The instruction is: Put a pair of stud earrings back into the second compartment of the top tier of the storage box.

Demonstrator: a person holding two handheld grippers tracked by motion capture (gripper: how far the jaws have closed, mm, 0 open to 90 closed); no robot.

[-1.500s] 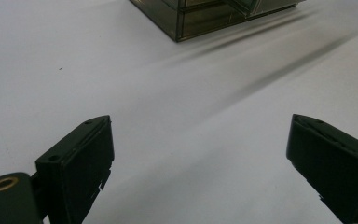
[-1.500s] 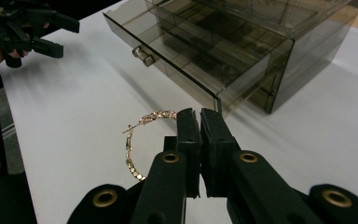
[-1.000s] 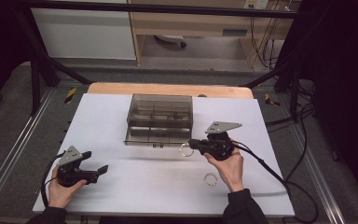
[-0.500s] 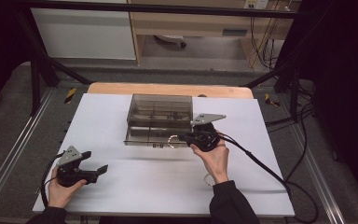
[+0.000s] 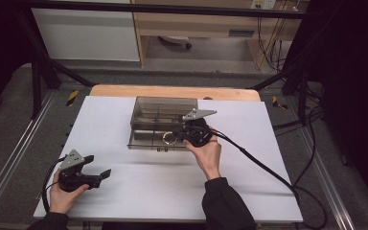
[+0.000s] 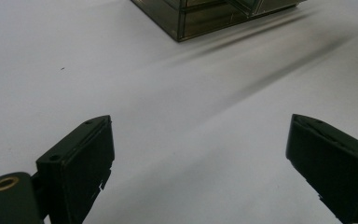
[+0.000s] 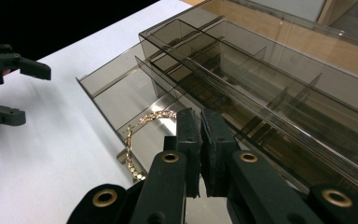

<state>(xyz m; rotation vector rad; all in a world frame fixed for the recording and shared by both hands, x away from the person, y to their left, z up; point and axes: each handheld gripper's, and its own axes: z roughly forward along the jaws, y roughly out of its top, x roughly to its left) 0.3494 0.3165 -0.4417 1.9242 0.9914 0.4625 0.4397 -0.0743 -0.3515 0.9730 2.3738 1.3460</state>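
A smoky clear organiser box (image 5: 158,111) (image 7: 270,70) stands at the table's middle back, its lower drawer (image 7: 114,91) pulled out toward me. My right gripper (image 5: 176,136) (image 7: 200,117) is over that drawer's front, shut on a gold chain bracelet (image 5: 168,139) (image 7: 131,144). The chain hangs from the jaw tips and drapes across the drawer's front wall. My left gripper (image 5: 100,176) (image 6: 200,149) rests open on the white table (image 5: 139,191) at the front left, nothing between its pads. It also appears in the right gripper view as the left gripper (image 7: 21,93), far off.
The box's near corner (image 6: 200,18) lies well beyond the left jaws. A black cable (image 5: 263,167) trails from the right gripper across the table's right half. Metal frame rails (image 5: 9,163) run along both table sides.
My right gripper has carried the bracelet left and away from me, from the open table to over the box's pulled-out drawer. The left gripper has stayed put.
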